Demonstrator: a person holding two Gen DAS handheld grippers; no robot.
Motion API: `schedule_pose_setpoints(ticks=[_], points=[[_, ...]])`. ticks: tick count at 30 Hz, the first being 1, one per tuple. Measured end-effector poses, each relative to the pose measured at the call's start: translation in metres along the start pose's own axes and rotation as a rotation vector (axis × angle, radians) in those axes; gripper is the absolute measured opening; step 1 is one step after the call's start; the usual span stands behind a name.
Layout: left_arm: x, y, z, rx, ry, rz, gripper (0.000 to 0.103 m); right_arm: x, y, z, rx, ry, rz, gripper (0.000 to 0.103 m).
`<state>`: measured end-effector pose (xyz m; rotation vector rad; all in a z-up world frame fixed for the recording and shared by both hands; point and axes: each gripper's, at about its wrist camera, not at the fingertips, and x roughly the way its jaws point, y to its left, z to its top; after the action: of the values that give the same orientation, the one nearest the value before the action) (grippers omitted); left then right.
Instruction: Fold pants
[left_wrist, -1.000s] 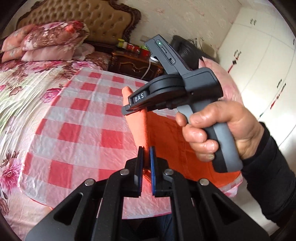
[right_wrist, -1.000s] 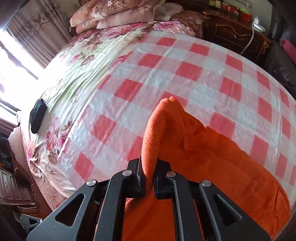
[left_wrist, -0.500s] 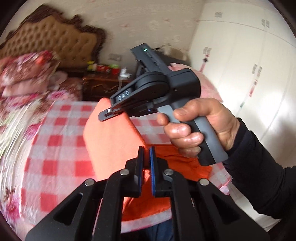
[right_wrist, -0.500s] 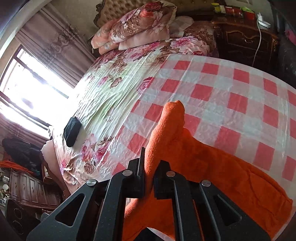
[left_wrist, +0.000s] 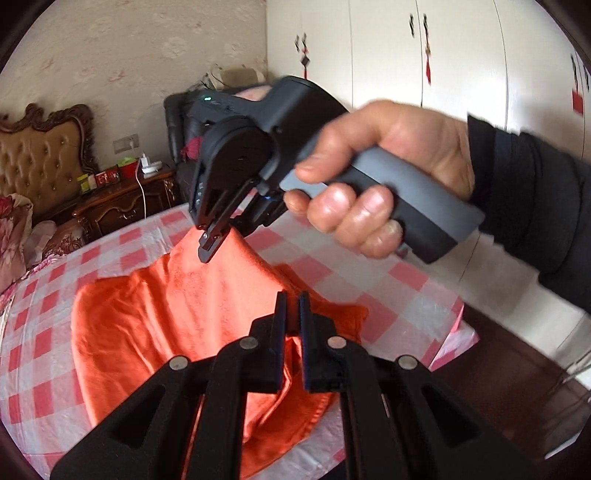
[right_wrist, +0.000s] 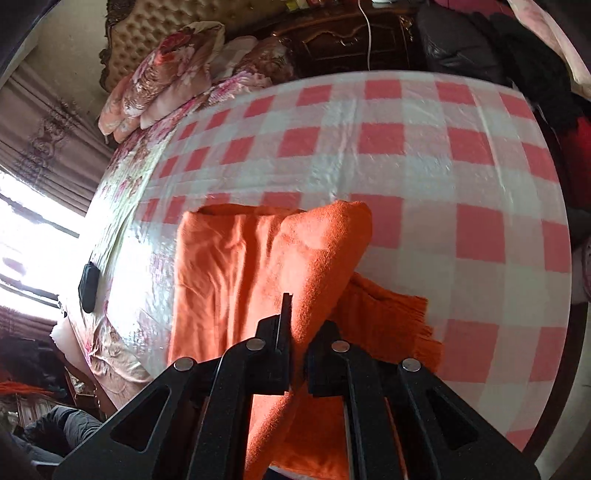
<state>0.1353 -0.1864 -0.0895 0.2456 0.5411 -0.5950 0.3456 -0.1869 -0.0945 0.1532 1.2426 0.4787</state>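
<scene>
**A:** Where were the tools, and what did they hold?

**B:** The left tool (left_wrist: 290, 310) was clamped on a fold of the orange pants (left_wrist: 166, 314), its fingers nearly together with cloth pinched between them. The right tool (left_wrist: 211, 246), gripped by a hand (left_wrist: 384, 177) in a dark sleeve, was closed on another raised part of the same garment, further from the left camera. In its own view the right tool (right_wrist: 295, 314) had a thick orange fold standing up between its fingers.

**B:** Both tools held the cloth lifted, while the rest of the pants (right_wrist: 236, 266) lay spread below them on the bed.

**A:** Which way did the garment run from the tools?

**B:** In the right wrist view its long axis ran away from the tool toward the far side of the bed, with a straight far edge. A fringed orange layer lay under it to the right. As I judged it, the held edge would need carrying along that axis. Neither tool looked clearly nearer.

**A:** And the surface and room?

**B:** The bed wore a red-and-white checked cover (right_wrist: 424, 155) over a floral quilt (right_wrist: 122, 206). Beyond were floral pillows (right_wrist: 166, 81), a tufted headboard (left_wrist: 37, 155), a dark wooden nightstand (left_wrist: 122, 199) and white wardrobe doors (left_wrist: 461, 55).
</scene>
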Motion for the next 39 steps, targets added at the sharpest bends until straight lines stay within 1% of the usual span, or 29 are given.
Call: schedule_pose_setpoints(ticks=[3, 6, 8, 10, 13, 15, 17, 18, 20, 22, 24, 25, 26, 28, 29, 30, 31, 32, 34, 36, 37, 38, 39], points=[[0.029, -0.026, -0.016, 0.089, 0.026, 0.037, 0.006, 0.028, -0.027, -0.014, 0.023, 0.046, -0.035, 0.006], [0.051, -0.045, -0.029, 0.169, 0.054, 0.075, 0.006, 0.031, -0.036, -0.024, 0.028, 0.020, -0.009, 0.007], [0.059, -0.049, -0.034, 0.187, 0.067, 0.084, 0.006, 0.029, -0.035, -0.026, 0.032, 0.002, 0.000, 0.008], [0.055, -0.053, -0.033, 0.203, 0.049, 0.094, 0.006, 0.025, -0.030, -0.030, 0.015, -0.026, -0.023, 0.005], [0.044, -0.059, -0.027, 0.235, -0.009, 0.106, 0.006, 0.005, -0.016, -0.037, -0.048, -0.072, -0.056, 0.004], [0.045, -0.062, -0.024, 0.241, -0.016, 0.099, 0.006, -0.013, -0.013, -0.038, -0.059, -0.109, -0.069, 0.004], [0.051, -0.066, -0.022, 0.244, -0.012, 0.087, 0.006, -0.019, -0.022, -0.039, -0.054, -0.117, -0.082, 0.004], [0.053, -0.067, -0.021, 0.241, -0.009, 0.083, 0.006, -0.019, -0.028, -0.040, -0.040, -0.113, -0.087, 0.004], [0.064, -0.069, -0.022, 0.242, 0.031, 0.059, 0.006, -0.014, -0.041, -0.043, -0.014, -0.101, -0.102, 0.004], [0.071, -0.073, -0.028, 0.237, 0.053, 0.055, 0.007, -0.002, -0.049, -0.048, -0.025, -0.083, -0.149, 0.005], [0.074, -0.075, -0.031, 0.229, 0.061, 0.042, 0.007, 0.005, -0.052, -0.052, -0.031, -0.092, -0.148, 0.006], [0.073, -0.076, -0.029, 0.227, 0.059, 0.038, 0.012, 0.005, -0.054, -0.055, -0.029, -0.109, -0.139, 0.006], [0.072, -0.075, -0.029, 0.217, 0.057, 0.020, 0.019, 0.003, -0.053, -0.054, -0.028, -0.116, -0.135, 0.007], [0.065, -0.069, -0.027, 0.187, 0.055, -0.022, 0.027, 0.001, -0.053, -0.056, -0.023, -0.132, -0.130, 0.008], [0.057, -0.066, -0.027, 0.175, 0.046, -0.031, 0.027, -0.002, -0.052, -0.057, -0.022, -0.138, -0.138, 0.013], [0.047, -0.059, -0.027, 0.153, 0.033, -0.037, 0.029, -0.005, -0.051, -0.057, -0.019, -0.151, -0.161, 0.016], [0.037, -0.052, -0.027, 0.126, 0.022, -0.049, 0.035, -0.014, -0.049, -0.060, -0.012, -0.183, -0.199, 0.018], [0.025, -0.040, -0.027, 0.086, 0.006, -0.057, 0.039, -0.021, -0.050, -0.061, -0.002, -0.213, -0.216, 0.018], [0.006, -0.010, -0.028, -0.005, -0.015, -0.024, 0.039, -0.041, -0.048, -0.069, 0.029, -0.295, -0.301, 0.019], [-0.004, 0.028, -0.032, -0.119, -0.017, 0.023, 0.039, -0.054, -0.040, -0.078, 0.026, -0.352, -0.331, 0.019], [-0.006, 0.051, -0.037, -0.192, -0.001, 0.055, 0.035, -0.057, -0.033, -0.085, 0.012, -0.373, -0.348, 0.019], [-0.007, 0.070, -0.042, -0.245, 0.020, 0.075, 0.030, -0.056, -0.027, -0.092, -0.006, -0.377, -0.361, 0.019], [-0.005, 0.085, -0.050, -0.283, 0.046, 0.087, 0.028, -0.050, -0.023, -0.099, -0.023, -0.368, -0.389, 0.019]])
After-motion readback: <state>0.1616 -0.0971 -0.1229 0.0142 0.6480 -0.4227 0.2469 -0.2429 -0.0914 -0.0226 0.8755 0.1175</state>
